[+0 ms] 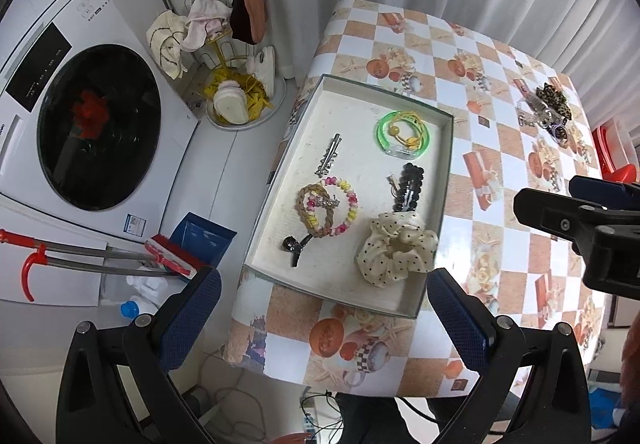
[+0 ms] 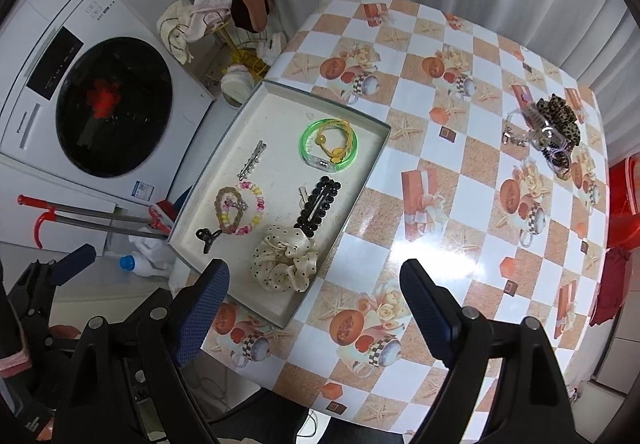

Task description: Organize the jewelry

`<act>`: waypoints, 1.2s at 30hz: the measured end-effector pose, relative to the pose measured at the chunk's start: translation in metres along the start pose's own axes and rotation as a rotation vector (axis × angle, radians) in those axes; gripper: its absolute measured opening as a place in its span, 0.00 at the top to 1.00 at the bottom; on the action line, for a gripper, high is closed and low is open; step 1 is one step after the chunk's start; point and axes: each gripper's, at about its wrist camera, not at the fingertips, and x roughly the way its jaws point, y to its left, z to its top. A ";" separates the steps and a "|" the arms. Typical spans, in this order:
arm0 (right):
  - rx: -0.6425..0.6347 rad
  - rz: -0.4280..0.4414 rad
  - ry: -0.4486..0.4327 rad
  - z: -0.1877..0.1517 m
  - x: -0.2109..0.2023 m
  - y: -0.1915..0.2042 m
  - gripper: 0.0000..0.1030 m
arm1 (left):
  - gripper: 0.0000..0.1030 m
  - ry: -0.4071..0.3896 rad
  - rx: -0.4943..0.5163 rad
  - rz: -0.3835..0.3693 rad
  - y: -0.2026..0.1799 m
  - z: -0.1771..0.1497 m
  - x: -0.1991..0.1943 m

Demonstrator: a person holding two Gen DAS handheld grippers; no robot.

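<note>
A shallow white tray (image 1: 360, 112) (image 2: 280, 112) lies on the left part of the checked table (image 2: 440, 180). In it are a cream dotted scrunchie (image 1: 396, 248) (image 2: 286, 258), a green bangle with yellow hair ties (image 1: 402, 134) (image 2: 329, 144), a black hair clip (image 1: 408, 188), a beaded bracelet (image 1: 344, 208), a silver clip (image 1: 330, 154) and a small black claw clip (image 1: 294, 246). A leopard scrunchie (image 2: 560, 116) with several shiny pieces lies at the table's far right. My left gripper (image 1: 324, 308) hangs open above the tray's near edge. My right gripper (image 2: 316, 304) is open over the near table, holding nothing.
A white washing machine (image 1: 96, 124) stands left of the table. Beyond it a yellow rack (image 1: 224, 44) holds slippers and cloths. A red-handled mop (image 1: 100, 252) and a blue box (image 1: 204, 236) sit on the floor. A red chair (image 2: 624, 204) is at the right.
</note>
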 end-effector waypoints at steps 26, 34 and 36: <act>-0.042 -0.085 -0.053 -0.003 -0.035 0.011 0.13 | 0.00 -0.013 -0.006 0.028 0.004 -0.002 -0.029; -0.043 -0.085 -0.051 -0.002 -0.033 0.011 0.13 | 0.00 -0.010 -0.008 0.030 0.003 -0.001 -0.028; -0.041 -0.085 -0.053 -0.001 -0.033 0.012 0.13 | 0.00 -0.009 -0.008 0.031 0.003 -0.001 -0.030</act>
